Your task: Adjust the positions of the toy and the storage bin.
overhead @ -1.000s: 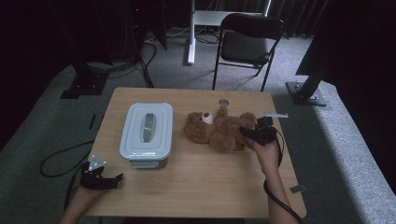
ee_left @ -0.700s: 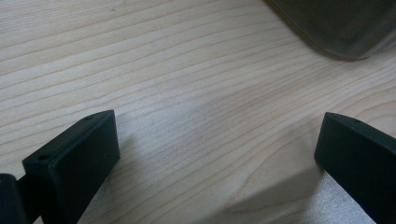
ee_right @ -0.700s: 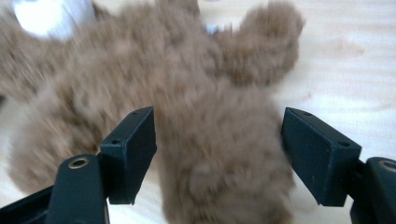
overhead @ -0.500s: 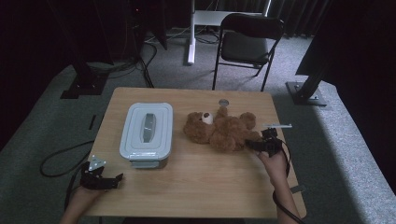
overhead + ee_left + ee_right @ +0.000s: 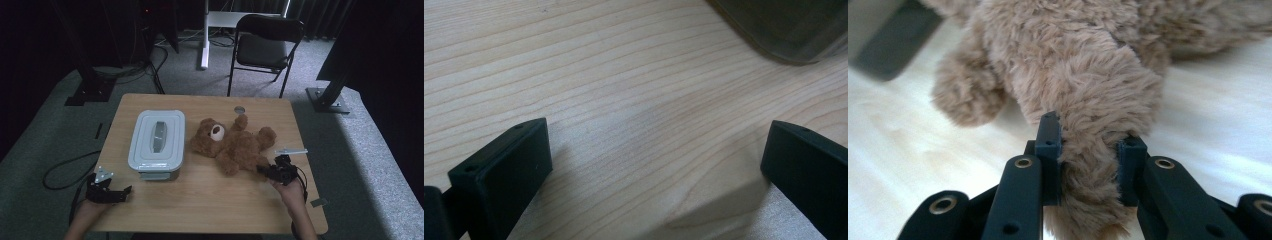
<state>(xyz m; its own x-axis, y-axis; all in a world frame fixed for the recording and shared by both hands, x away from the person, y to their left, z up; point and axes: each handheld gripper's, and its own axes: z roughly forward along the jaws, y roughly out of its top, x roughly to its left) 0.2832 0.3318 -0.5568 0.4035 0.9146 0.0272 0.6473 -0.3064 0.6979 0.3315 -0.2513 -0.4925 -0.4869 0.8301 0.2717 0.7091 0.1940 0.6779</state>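
One brown plush teddy bear (image 5: 232,144) lay on its back near the middle of the light wooden counter (image 5: 200,200), its head toward the pale grey lidded plastic box (image 5: 156,143) just beside it. The right gripper (image 5: 263,171) had its fingers (image 5: 1049,150) closed tight on one furry leg of the bear at the bear's lower right, the fur bulging out between them in the right gripper view. A person's right hand (image 5: 290,192) held that gripper from the counter's near edge.

Well apart from the bear, past the box, the left gripper (image 5: 122,192) rested at the counter's near left corner, its fingers (image 5: 504,167) spread wide with nothing between them but bare wood; a corner of the box showed ahead of it in the left gripper view. Beyond the bear, off the counter's far edge, a dark folding chair (image 5: 265,47) stood on the grey carpet (image 5: 60,130).
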